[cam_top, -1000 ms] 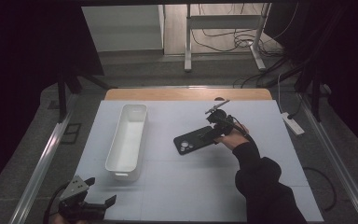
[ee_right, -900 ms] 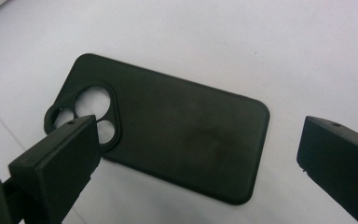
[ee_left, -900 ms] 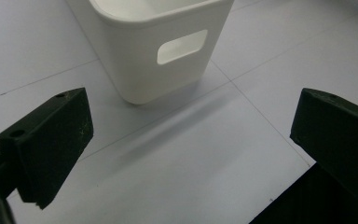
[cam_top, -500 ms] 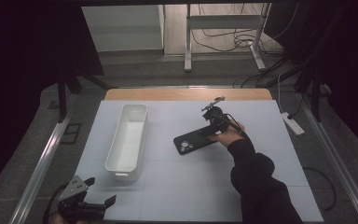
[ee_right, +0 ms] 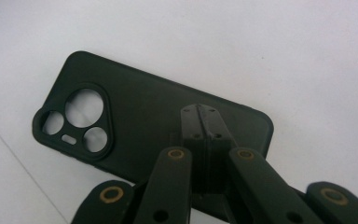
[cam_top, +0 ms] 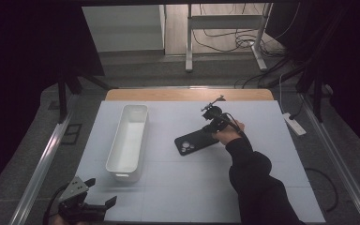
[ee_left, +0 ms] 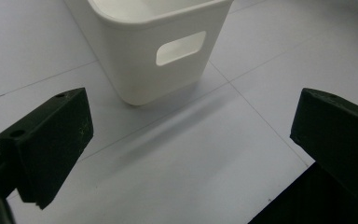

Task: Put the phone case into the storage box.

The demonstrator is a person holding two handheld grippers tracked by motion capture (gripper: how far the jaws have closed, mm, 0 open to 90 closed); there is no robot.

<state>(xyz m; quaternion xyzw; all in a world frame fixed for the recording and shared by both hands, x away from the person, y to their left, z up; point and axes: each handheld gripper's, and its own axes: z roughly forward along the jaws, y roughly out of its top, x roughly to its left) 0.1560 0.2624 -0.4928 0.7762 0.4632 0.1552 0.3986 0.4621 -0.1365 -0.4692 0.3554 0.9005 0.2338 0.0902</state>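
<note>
Right tool (ee_right: 199,116) pressed together over black phone case (ee_right: 135,107); left tool (ee_left: 186,140) spread.

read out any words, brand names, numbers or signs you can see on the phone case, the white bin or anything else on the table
None can be read.
The black phone case is plain, with only camera cutouts.
The white bin is blank, with just a handle slot.
The white table mat carries only thin lines.
</note>
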